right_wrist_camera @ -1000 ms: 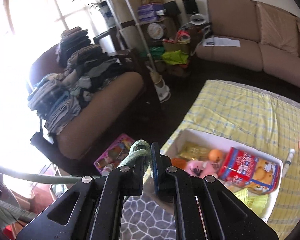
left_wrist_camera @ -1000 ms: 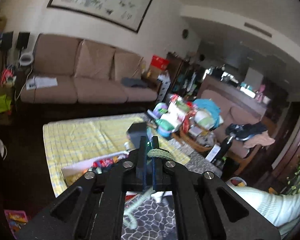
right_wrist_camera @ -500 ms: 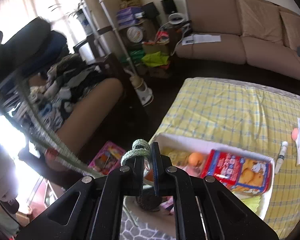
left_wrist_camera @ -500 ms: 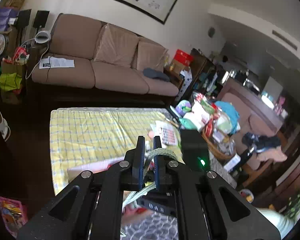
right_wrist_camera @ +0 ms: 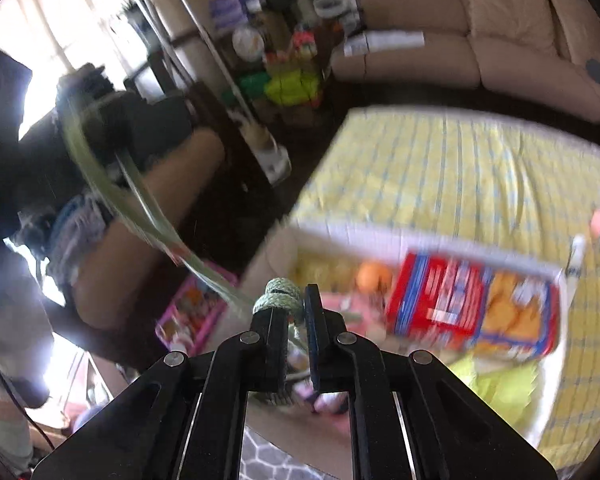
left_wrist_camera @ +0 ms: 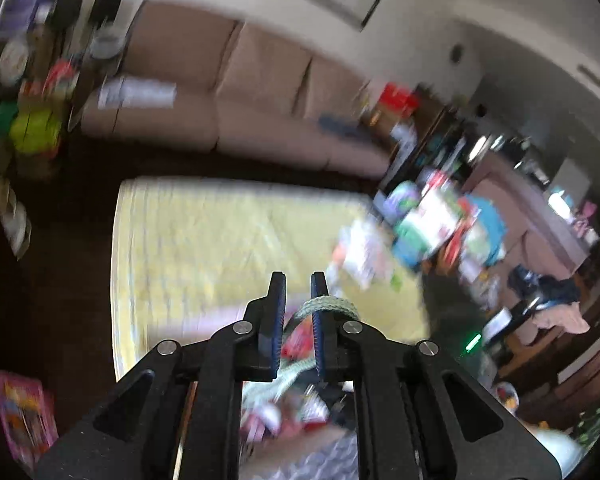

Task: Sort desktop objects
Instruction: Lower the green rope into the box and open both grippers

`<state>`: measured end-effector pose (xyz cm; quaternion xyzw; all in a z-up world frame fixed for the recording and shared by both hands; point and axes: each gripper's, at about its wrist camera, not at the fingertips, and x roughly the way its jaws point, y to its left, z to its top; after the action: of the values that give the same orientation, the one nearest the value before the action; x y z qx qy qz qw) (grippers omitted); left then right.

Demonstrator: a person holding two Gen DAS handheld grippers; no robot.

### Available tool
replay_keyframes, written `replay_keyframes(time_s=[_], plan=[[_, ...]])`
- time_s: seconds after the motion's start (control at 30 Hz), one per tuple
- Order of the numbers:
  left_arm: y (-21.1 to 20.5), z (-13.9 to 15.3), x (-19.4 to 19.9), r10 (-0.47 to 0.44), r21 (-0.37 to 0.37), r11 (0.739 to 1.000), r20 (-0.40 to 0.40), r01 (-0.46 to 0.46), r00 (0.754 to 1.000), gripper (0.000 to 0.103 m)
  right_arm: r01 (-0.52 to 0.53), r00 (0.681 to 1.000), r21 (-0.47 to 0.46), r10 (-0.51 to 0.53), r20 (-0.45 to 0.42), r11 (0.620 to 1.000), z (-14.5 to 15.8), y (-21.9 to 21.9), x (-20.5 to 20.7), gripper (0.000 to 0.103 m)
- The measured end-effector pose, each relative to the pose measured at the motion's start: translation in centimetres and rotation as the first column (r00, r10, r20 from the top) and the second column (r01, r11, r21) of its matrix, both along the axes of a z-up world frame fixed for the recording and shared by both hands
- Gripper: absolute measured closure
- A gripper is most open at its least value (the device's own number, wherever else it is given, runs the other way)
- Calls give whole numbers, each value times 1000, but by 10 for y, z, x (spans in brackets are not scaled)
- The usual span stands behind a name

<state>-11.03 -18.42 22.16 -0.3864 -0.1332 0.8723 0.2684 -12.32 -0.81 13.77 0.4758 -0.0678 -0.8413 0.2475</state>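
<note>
A pale green rope point(left_wrist_camera: 332, 303) runs between my two grippers. My left gripper point(left_wrist_camera: 299, 280) is low over the near end of the yellow checked cloth point(left_wrist_camera: 220, 240). Its jaws are opening, and the rope loops over the right finger and hangs loose through the gap. My right gripper point(right_wrist_camera: 296, 292) hovers over the white box point(right_wrist_camera: 380, 236). Its jaws are just starting to open, with the knotted rope point(right_wrist_camera: 278, 294) still caught between them. The box holds a red snack packet point(right_wrist_camera: 460, 304), an orange ball point(right_wrist_camera: 374, 276) and pink items.
A white tube point(right_wrist_camera: 576, 256) and some papers point(left_wrist_camera: 360, 256) lie on the cloth past the box. A brown sofa point(left_wrist_camera: 220, 112) stands behind the table. An armchair point(right_wrist_camera: 140, 240) piled with clothes stands at the left, and a pink packet point(right_wrist_camera: 192, 312) lies on the floor beside the table.
Both grippers have sunk toward the white box, carrying the rope with them. The left fingers have parted to a visible gap and the right fingers have parted slightly. Both views are now motion-blurred.
</note>
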Motion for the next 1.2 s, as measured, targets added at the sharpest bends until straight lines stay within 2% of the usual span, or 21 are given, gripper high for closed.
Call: replay_keyframes(time_s=[0.17, 0.27, 0.4, 0.43, 0.47, 0.5, 0.6, 0.63, 0.77, 0.87, 0.93, 1.03, 1.2], plan=[[3, -89, 2, 36, -104, 994, 192, -16, 981, 93, -4, 993, 72, -4, 118, 997, -34, -6, -2, 94], [15, -115, 2, 35, -180, 984, 246, 10, 969, 91, -10, 992, 153, -9, 123, 988, -42, -7, 2, 91], [28, -133, 0, 13, -204, 978, 283, 47, 959, 74, -17, 993, 222, -10, 119, 975, -45, 3, 9, 87], [31, -136, -1, 7, -204, 977, 290, 55, 957, 65, -21, 992, 230, -8, 124, 973, -45, 5, 10, 84], [34, -139, -3, -6, -203, 977, 305, 71, 952, 59, -30, 991, 239, -3, 135, 971, -45, 7, 13, 74], [36, -141, -5, -4, -211, 975, 318, 75, 948, 49, -38, 990, 254, 3, 138, 966, -44, 8, 16, 67], [34, -138, -2, 8, -212, 975, 328, 66, 944, 42, -50, 996, 300, 26, 86, 953, -31, 13, 30, 65], [30, -133, 0, 15, -201, 978, 321, 52, 947, 36, -43, 997, 300, 23, 71, 953, -25, 17, 35, 65], [12, -107, 12, 36, -132, 991, 270, 0, 962, 26, -8, 1000, 226, 2, 27, 974, -1, 38, 50, 65], [5, -94, 22, 31, -106, 994, 244, -5, 969, 21, 25, 1000, 188, -24, -6, 982, 14, 54, 62, 64], [8, -92, 26, 11, -113, 993, 244, 17, 970, 4, 52, 999, 168, -50, -16, 984, 22, 65, 67, 62], [19, -95, 28, 8, -186, 982, 256, 41, 967, 3, 92, 995, 151, -87, -41, 984, 32, 87, 75, 61], [34, -83, 33, -12, -149, 988, 217, 45, 976, 3, 210, 976, 129, -201, -81, 969, 42, 144, 85, 51]])
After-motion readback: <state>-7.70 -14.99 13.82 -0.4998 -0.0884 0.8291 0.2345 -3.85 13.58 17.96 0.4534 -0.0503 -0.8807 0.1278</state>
